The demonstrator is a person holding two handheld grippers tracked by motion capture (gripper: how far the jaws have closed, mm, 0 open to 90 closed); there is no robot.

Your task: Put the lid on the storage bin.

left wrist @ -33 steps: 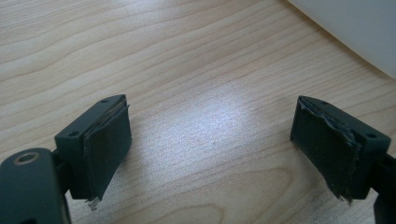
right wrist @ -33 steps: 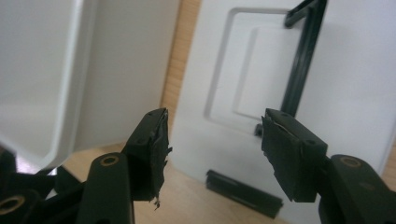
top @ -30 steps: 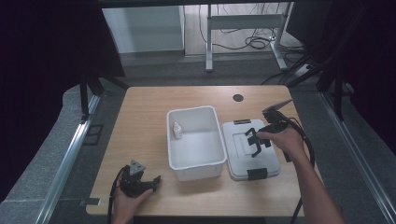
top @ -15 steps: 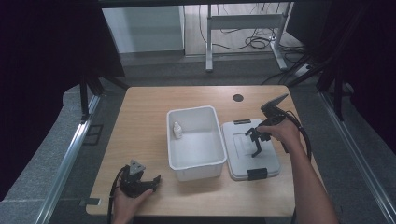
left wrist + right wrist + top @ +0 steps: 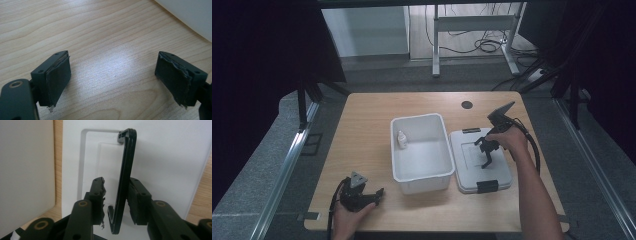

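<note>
An open white bin point(image 5: 422, 182) stands mid-table with a small white bottle point(image 5: 401, 139) inside, against its left wall. Its white lid point(image 5: 497, 172) lies flat just right of the bin. My right gripper point(image 5: 486, 156) points down at the lid's centre. In the right gripper view the lid's black handle point(image 5: 126, 165) stands raised and slants between the jaws, which have closed on it point(image 5: 117, 200). My left gripper point(image 5: 379, 192) rests on the wood at the front left, held by a hand. Its jaws are wide open point(image 5: 112, 77) over bare tabletop.
The bin's corner point(image 5: 190, 12) sits just ahead and right of the left gripper. A dark round grommet point(image 5: 467, 104) marks the table's far side. Black clips point(image 5: 484, 186) sit on the lid's near and far edges. Dark curtains and a metal rail point(image 5: 287, 170) flank the table.
The right hand has shifted slightly over the lid while staying at the handle. The left gripper has not moved.
</note>
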